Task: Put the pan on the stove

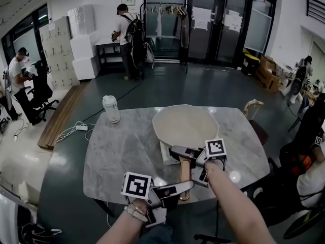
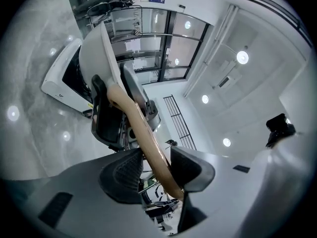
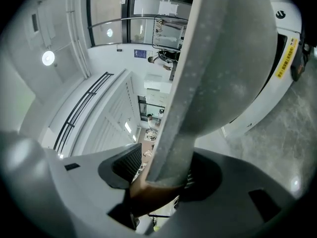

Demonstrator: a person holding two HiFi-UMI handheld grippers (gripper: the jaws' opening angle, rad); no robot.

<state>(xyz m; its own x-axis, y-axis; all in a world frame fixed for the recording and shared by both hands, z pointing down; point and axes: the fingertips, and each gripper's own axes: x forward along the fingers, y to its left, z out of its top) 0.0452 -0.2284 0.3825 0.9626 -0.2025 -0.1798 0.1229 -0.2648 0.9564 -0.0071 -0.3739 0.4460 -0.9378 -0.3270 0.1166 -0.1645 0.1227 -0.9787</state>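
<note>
A cream pan (image 1: 185, 126) with a wooden handle (image 1: 185, 174) lies over a white stove (image 1: 165, 159) on the marble table (image 1: 117, 156); only the stove's near edge shows under it. My left gripper (image 1: 180, 189) is shut on the handle's free end. My right gripper (image 1: 187, 154) is shut on the handle close to the pan. In the left gripper view the handle (image 2: 143, 138) runs between the pads up to the pan (image 2: 99, 53) beside the stove (image 2: 62, 81). In the right gripper view the pan's grey underside (image 3: 233, 58) fills the frame above the stove (image 3: 275, 88). Whether the pan rests on the stove I cannot tell.
A lidded clear jar (image 1: 111, 109) stands at the table's far left corner. A wooden chair (image 1: 254, 110) is at the far right edge. A power strip and cable (image 1: 81, 127) lie on the floor to the left. People stand and sit around the room.
</note>
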